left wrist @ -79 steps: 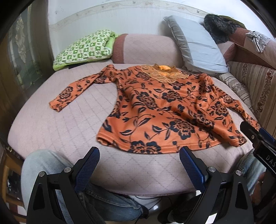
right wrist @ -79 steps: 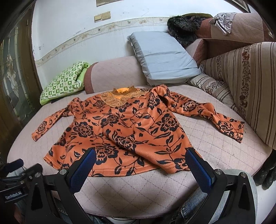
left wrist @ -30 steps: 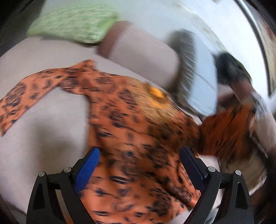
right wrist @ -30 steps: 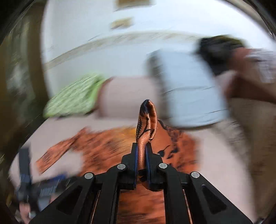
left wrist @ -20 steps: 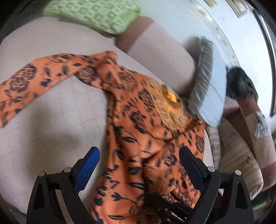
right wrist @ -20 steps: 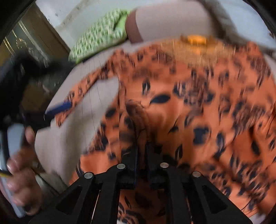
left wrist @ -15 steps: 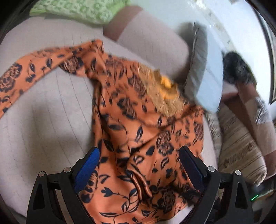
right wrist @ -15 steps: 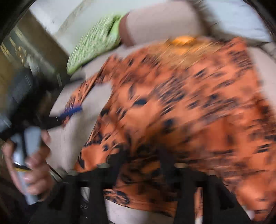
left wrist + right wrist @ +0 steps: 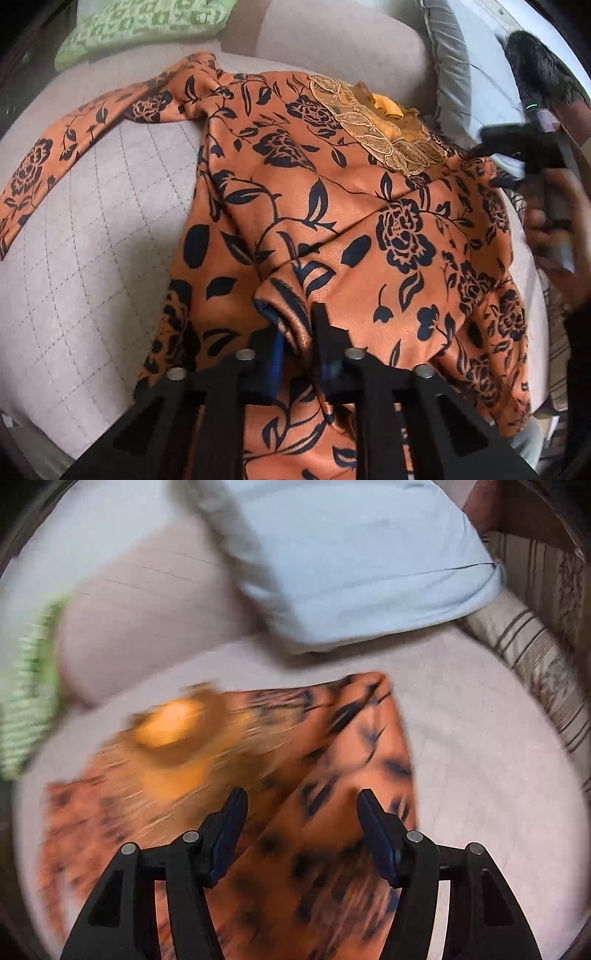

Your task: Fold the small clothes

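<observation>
My left gripper (image 9: pixel 295 325) has just snapped closed, and a bunched cuff of the orange long-sleeved top with black flower print (image 9: pixel 332 206) is pinched between its blue pads. The top lies on the quilted pale-pink bed cover (image 9: pixel 110 206), one sleeve folded across the body, the other stretching toward ten o'clock. My right gripper (image 9: pixel 301 805) has just been opening; its jaws stand about half apart over the top's folded edge (image 9: pixel 351 775), gripping nothing. A light-blue pillow (image 9: pixel 369 554) sits at twelve o'clock in the blurred right view.
</observation>
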`<control>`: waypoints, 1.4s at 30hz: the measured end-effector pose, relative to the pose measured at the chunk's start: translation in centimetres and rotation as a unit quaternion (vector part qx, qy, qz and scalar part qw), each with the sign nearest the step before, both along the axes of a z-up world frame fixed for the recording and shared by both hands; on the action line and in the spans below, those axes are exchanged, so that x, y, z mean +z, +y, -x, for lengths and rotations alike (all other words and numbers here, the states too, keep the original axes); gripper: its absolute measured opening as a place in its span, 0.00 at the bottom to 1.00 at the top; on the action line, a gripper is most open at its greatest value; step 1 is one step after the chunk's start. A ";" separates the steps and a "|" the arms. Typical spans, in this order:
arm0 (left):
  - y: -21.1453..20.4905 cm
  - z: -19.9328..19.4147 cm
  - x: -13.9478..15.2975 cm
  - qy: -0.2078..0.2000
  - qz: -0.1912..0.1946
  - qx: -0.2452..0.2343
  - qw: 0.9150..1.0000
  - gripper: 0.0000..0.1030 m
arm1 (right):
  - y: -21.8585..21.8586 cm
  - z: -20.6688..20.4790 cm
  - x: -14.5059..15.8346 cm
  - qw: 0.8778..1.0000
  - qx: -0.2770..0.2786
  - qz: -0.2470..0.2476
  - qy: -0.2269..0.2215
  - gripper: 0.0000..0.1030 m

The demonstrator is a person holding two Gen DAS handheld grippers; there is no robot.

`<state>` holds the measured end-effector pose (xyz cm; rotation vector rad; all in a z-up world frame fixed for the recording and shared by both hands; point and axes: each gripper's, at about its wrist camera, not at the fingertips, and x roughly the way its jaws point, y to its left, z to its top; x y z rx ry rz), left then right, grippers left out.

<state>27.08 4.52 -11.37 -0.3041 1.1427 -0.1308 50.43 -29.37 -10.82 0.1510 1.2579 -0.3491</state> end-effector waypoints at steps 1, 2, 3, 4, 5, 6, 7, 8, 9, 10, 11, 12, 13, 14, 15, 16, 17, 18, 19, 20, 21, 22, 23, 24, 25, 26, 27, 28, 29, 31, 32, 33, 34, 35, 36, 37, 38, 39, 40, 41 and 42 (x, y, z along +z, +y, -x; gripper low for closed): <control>0.7 0.2 0.4 -0.004 0.022 0.007 1.000 0.08 | -0.3 -0.6 -1.1 1.000 -0.006 0.019 0.018 0.51; 1.0 0.6 0.6 -0.008 0.036 0.013 0.999 0.08 | -0.5 -1.1 -2.0 0.999 -0.013 0.036 0.034 0.41; 1.4 0.8 0.7 -0.006 0.055 0.013 0.998 0.08 | -0.7 -1.1 -2.5 0.998 -0.014 0.044 0.044 0.20; 1.8 1.0 1.0 -0.004 0.069 0.012 0.998 0.08 | -0.5 -1.0 -2.6 0.998 -0.009 0.044 0.044 0.18; 2.2 1.3 1.4 -0.003 0.080 0.013 0.997 0.07 | -0.5 -0.3 -1.9 0.998 -0.003 0.046 0.036 0.15; 2.5 1.6 1.7 0.001 0.088 0.015 0.996 0.07 | 0.2 0.4 -0.6 0.999 0.007 0.050 0.017 0.10; 2.8 1.8 2.0 0.002 0.096 0.015 0.995 0.07 | 0.9 0.8 0.4 0.998 0.016 0.053 0.003 0.10; 3.1 2.0 2.3 0.000 0.098 0.015 0.995 0.07 | 1.8 1.3 1.6 0.998 0.026 0.052 -0.014 0.10; 3.3 2.1 2.4 0.000 0.096 0.015 0.995 0.07 | 3.1 1.7 3.2 0.997 0.041 0.052 -0.035 0.10; 3.3 2.1 2.4 0.001 0.088 0.013 0.996 0.08 | 4.2 1.9 4.1 0.996 0.055 0.054 -0.048 0.10; 3.4 2.2 2.3 0.007 0.081 0.010 0.997 0.08 | 5.0 1.9 4.6 0.995 0.067 0.057 -0.056 0.10; 3.7 2.0 1.9 0.017 0.078 0.012 0.997 0.08 | 6.2 1.6 4.7 0.993 0.079 0.059 -0.060 0.10; 4.0 2.1 1.6 0.024 0.077 0.013 0.997 0.09 | 7.2 1.2 4.3 0.993 0.088 0.060 -0.060 0.10; 3.9 1.7 0.7 0.036 0.068 0.014 0.997 0.10 | 8.1 0.6 3.1 0.992 0.099 0.058 -0.051 0.10; 3.8 1.2 -0.1 0.045 0.061 0.014 0.997 0.12 | 8.7 0.0 1.8 0.991 0.113 0.054 -0.042 0.12; 3.6 0.9 -0.7 0.053 0.056 0.013 0.997 0.14 | 9.1 -0.5 0.2 0.990 0.131 0.052 -0.029 0.16; 3.5 0.6 -1.2 0.059 0.053 0.011 0.997 0.15 | 9.4 -0.8 -1.4 0.988 0.146 0.056 -0.010 0.16; 3.5 0.3 -1.4 0.063 0.053 0.011 0.997 0.18 | 9.3 -0.6 -2.7 0.986 0.154 0.062 0.012 0.16; 3.7 0.1 -1.2 0.062 0.057 0.014 0.996 0.24 | 9.1 0.1 -2.5 0.986 0.153 0.058 0.011 0.17; 4.0 0.1 -0.7 0.055 0.060 0.021 0.996 0.26 | 8.7 1.6 -1.0 0.987 0.152 0.046 -0.013 0.17; 4.4 0.1 0.1 0.042 0.057 0.028 0.997 0.31 | 8.4 3.1 0.4 0.987 0.154 0.041 -0.030 0.26; 4.8 0.5 0.8 0.029 0.054 0.034 0.998 0.40 | 8.0 4.8 2.0 0.986 0.156 0.037 -0.045 0.42; 5.3 0.8 1.7 0.016 0.052 0.042 0.998 0.46 | 7.5 7.3 4.2 0.985 0.158 0.027 -0.071 0.54; 5.7 1.2 2.4 0.004 0.054 0.049 0.997 0.54 | 6.9 9.5 6.1 0.983 0.160 0.020 -0.091 0.78; 6.1 1.6 3.1 -0.008 0.055 0.051 0.997 0.55 | 6.4 11.6 7.4 0.981 0.163 0.015 -0.105 0.86; 6.4 2.3 3.3 -0.013 0.048 0.049 0.998 0.55 | 5.4 14.3 8.6 0.980 0.165 0.007 -0.114 0.85; 6.6 2.9 3.4 -0.013 0.037 0.047 0.998 0.56 | 4.7 16.2 9.3 0.980 0.162 -0.002 -0.112 0.85; 6.9 3.8 3.1 -0.010 0.026 0.046 0.999 0.58 | 3.8 17.9 9.3 0.982 0.152 -0.012 -0.107 0.85; 7.1 4.9 2.7 -0.005 0.022 0.047 0.999 0.59 | 2.4 19.9 9.3 0.985 0.138 -0.022 -0.104 0.85; 7.6 7.2 1.6 0.010 0.023 0.045 0.999 0.59 | -1.1 23.8 8.4 0.990 0.094 -0.042 -0.092 0.85; 7.5 7.9 0.8 0.021 0.028 0.043 0.998 0.59 | -2.5 25.2 8.1 0.992 0.072 -0.048 -0.087 0.85; 7.4 8.3 0.0 0.032 0.029 0.043 0.998 0.59 | -4.3 26.9 7.3 0.994 0.039 -0.060 -0.085 0.85; 7.1 8.6 -0.6 0.037 0.018 0.042 0.998 0.59 | -5.2 28.0 6.7 0.994 0.019 -0.067 -0.080 0.84; 6.5 8.7 -0.5 0.027 -0.005 0.036 0.999 0.59 | -6.1 28.8 5.9 0.995 0.001 -0.074 -0.072 0.83; 5.6 8.6 -0.4 0.022 -0.034 0.028 0.999 0.61 | -7.0 29.6 4.9 0.995 -0.013 -0.083 -0.058 0.83; 4.5 8.6 -0.3 0.021 -0.058 0.017 0.998 0.65 | -7.6 30.2 4.1 0.994 -0.021 -0.093 -0.044 0.77; 4.0 8.8 -0.4 0.018 -0.067 0.009 0.998 0.66 | -8.0 30.1 3.3 0.992 -0.030 -0.117 -0.029 0.69; 3.2 9.0 -0.5 0.013 -0.081 0.001 0.997 0.66 | -8.0 30.0 2.8 0.992 -0.030 -0.125 -0.019 0.62; 2.5 9.1 -0.6 0.011 -0.096 -0.004 0.995 0.65 | -7.7 29.7 2.5 0.992 -0.023 -0.122 -0.008 0.62; 2.0 9.3 -0.7 0.009 -0.106 -0.006 0.994 0.64 | -7.3 29.6 2.4 0.994 -0.015 -0.111 -0.001 0.61; 1.8 9.6 -0.6 0.004 -0.103 -0.005 0.995 0.63 | -6.6 29.7 2.6 0.996 -0.006 -0.094 0.001 0.48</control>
